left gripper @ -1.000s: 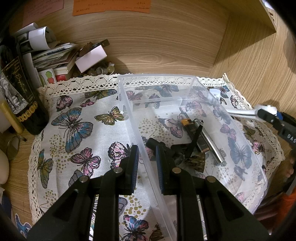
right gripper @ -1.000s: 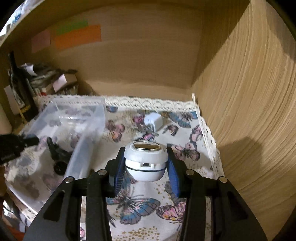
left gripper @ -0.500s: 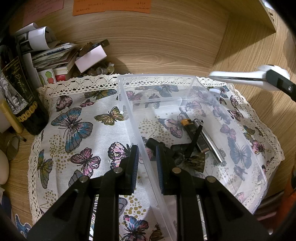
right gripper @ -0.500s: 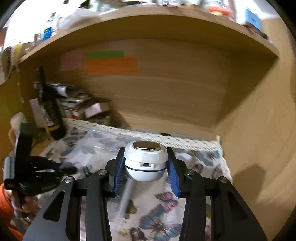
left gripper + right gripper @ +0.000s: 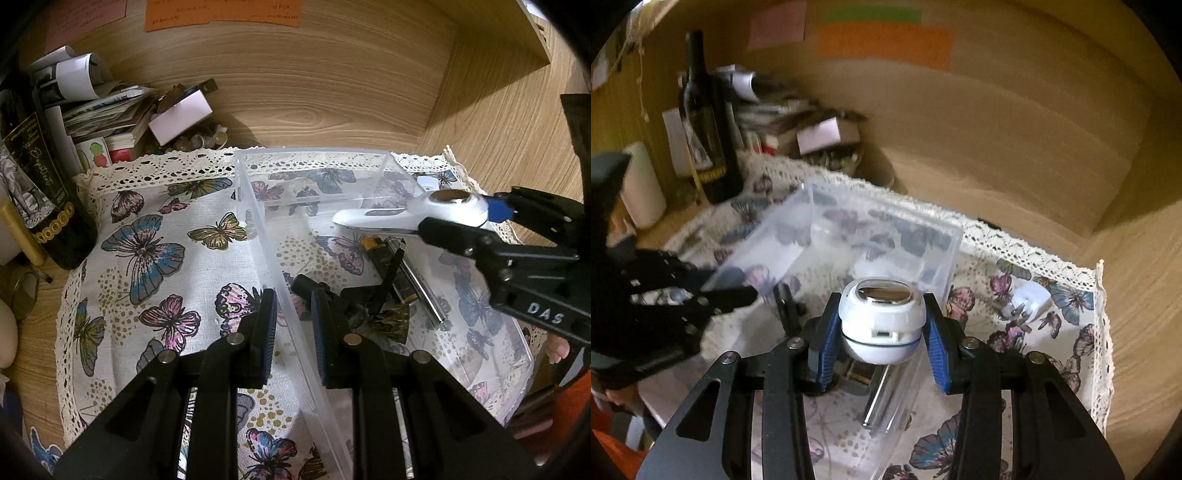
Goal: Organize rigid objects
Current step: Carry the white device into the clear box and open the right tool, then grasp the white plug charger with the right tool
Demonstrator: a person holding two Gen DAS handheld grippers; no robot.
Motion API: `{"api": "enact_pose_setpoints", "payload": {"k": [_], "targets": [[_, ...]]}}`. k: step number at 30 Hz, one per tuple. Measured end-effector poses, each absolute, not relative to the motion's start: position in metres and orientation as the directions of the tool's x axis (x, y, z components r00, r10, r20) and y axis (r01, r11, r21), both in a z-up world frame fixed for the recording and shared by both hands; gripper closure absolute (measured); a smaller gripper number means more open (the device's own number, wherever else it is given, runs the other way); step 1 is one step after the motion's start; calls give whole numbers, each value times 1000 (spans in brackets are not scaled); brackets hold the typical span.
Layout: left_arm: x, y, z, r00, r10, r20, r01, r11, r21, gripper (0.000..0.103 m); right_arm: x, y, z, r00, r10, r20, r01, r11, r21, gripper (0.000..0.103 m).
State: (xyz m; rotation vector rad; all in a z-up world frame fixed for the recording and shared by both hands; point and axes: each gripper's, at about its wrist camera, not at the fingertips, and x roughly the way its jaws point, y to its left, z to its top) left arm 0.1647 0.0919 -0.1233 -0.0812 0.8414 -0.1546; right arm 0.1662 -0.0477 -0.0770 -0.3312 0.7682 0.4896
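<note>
We see a wooden tabletop [image 5: 332,96] walled in by wood panels, covered with a lace-edged butterfly cloth [image 5: 147,258]. On the cloth sits a clear plastic bin [image 5: 314,158], its long left wall running toward the left-wrist camera. A dark wine bottle [image 5: 40,206] stands at the far left beside a heap of papers and small boxes [image 5: 122,114].

Our left tool [image 5: 291,321] straddles the bin's left wall, one finger outside and one inside, the gap narrow; we cannot tell whether the pads press the plastic. Our right tool [image 5: 881,325] grips a white device with a metal cap [image 5: 879,317] between its blue pads, holding it above the bin's interior, over the things lying inside.

Inside the bin lie a silver bar [image 5: 421,291], a battery [image 5: 376,251] just beside it, and a tangle of black parts [image 5: 354,306]. A small white plug [image 5: 1030,299] rests on the cloth, outside the bin to its right.
</note>
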Motion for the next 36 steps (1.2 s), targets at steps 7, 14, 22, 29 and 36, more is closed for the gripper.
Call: {"api": "enact_pose_setpoints", "payload": {"k": [7, 14, 22, 29, 36], "targets": [[165, 92, -123, 656, -168, -736, 104, 986, -132, 85, 169, -38, -83, 590, 272, -760, -568, 808, -153, 65], [165, 92, -123, 656, -168, -736, 105, 986, -131, 85, 168, -32, -97, 517, 259, -816, -610, 781, -139, 64], [166, 92, -123, 653, -167, -739, 105, 986, -130, 85, 164, -36, -99, 488, 277, -828, -622, 776, -107, 64], [167, 91, -124, 650, -163, -742, 103, 987, -126, 85, 162, -59, -71, 560, 310, -768, -573, 815, -88, 64], [167, 91, -125, 650, -165, -742, 102, 986, -130, 85, 196, -110, -50, 676, 217, -704, -374, 924, -74, 62]]}}
